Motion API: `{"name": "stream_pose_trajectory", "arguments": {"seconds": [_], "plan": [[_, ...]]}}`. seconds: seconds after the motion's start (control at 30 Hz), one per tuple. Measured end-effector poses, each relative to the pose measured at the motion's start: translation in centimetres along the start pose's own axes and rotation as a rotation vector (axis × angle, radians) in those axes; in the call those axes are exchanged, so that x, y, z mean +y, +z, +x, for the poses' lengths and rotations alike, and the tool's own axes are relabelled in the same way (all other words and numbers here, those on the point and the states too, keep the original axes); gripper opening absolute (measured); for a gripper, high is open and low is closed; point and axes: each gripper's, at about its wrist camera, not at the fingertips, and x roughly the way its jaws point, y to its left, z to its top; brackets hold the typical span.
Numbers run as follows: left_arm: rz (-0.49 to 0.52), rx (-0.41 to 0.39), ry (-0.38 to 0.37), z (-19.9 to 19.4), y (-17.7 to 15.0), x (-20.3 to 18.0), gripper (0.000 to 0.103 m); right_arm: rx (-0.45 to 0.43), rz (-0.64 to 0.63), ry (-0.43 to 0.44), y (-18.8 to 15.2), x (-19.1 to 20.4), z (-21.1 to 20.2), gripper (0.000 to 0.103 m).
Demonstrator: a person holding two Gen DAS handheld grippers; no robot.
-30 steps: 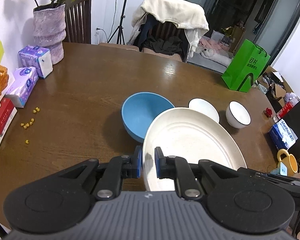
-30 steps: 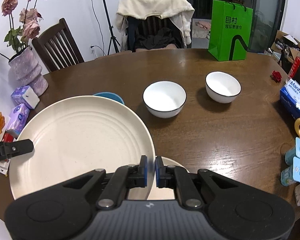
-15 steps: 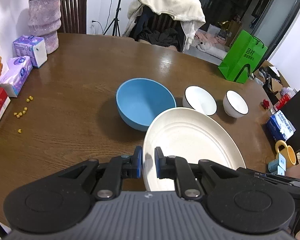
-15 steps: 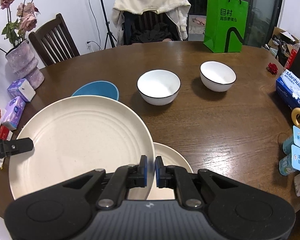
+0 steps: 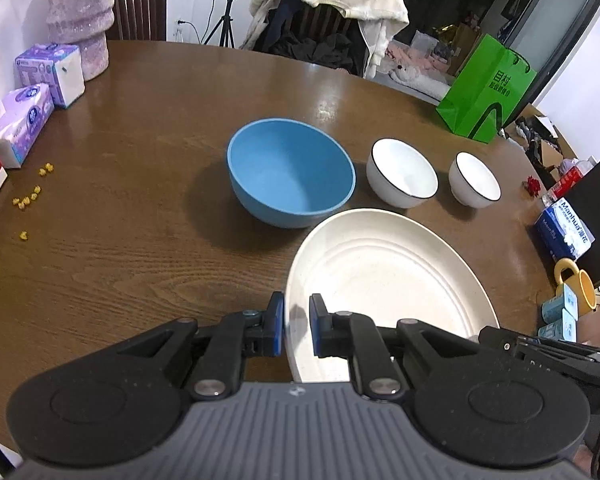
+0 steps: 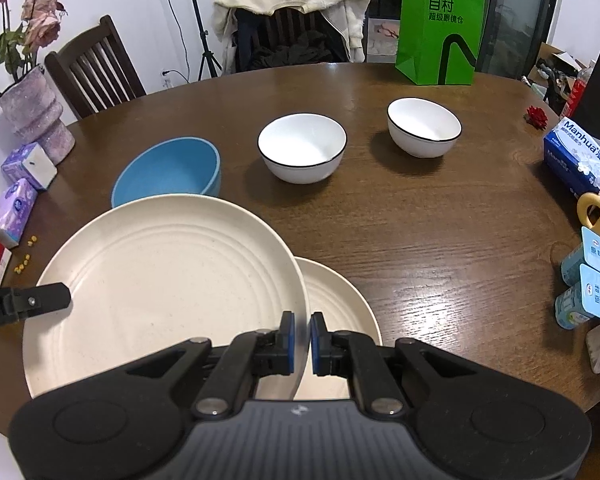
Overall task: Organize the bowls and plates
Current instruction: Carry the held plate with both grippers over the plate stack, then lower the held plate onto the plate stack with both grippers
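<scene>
Two handheld grippers carry one large cream plate (image 6: pixel 168 280) over the near edge of a round wooden table (image 6: pixel 440 240). The left gripper (image 5: pixel 296 330) is clenched on its left rim and the right gripper (image 6: pixel 300 340) on its right rim. A smaller cream plate (image 6: pixel 336 300) lies on the table partly under it. Toward the table's middle stand a blue bowl (image 5: pixel 290 170) and two white bowls, one (image 6: pixel 302 146) nearer, one (image 6: pixel 424 126) farther right.

My left gripper (image 5: pixel 296 330) has black linkage arms, silver pivot screws, blue pads, two round black discs and a ribbed grey body bearing a small logo. My right gripper (image 6: pixel 301 338) is identical.
</scene>
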Motion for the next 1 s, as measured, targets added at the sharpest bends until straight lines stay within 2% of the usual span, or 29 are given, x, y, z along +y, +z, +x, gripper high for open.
{"name": "stream_pose_trajectory", "arguments": {"seconds": [0.37,0.87,1.0], "plan": [[0.017,0.047,-0.011,2.1,-0.8,-0.1,0.013,0.029,0.0,-0.023,-0.8,-0.5,1.6,0.008],[0.1,0.084,-0.026,5.8,-2.0,-1.9,0.013,0.047,0.004,-0.072,-2.1,-2.4,4.2,0.008],[0.14,0.081,-0.019,6.6,-2.6,-2.5,0.013,0.022,-0.013,-0.092,-2.5,-2.6,4.4,0.008]]}}
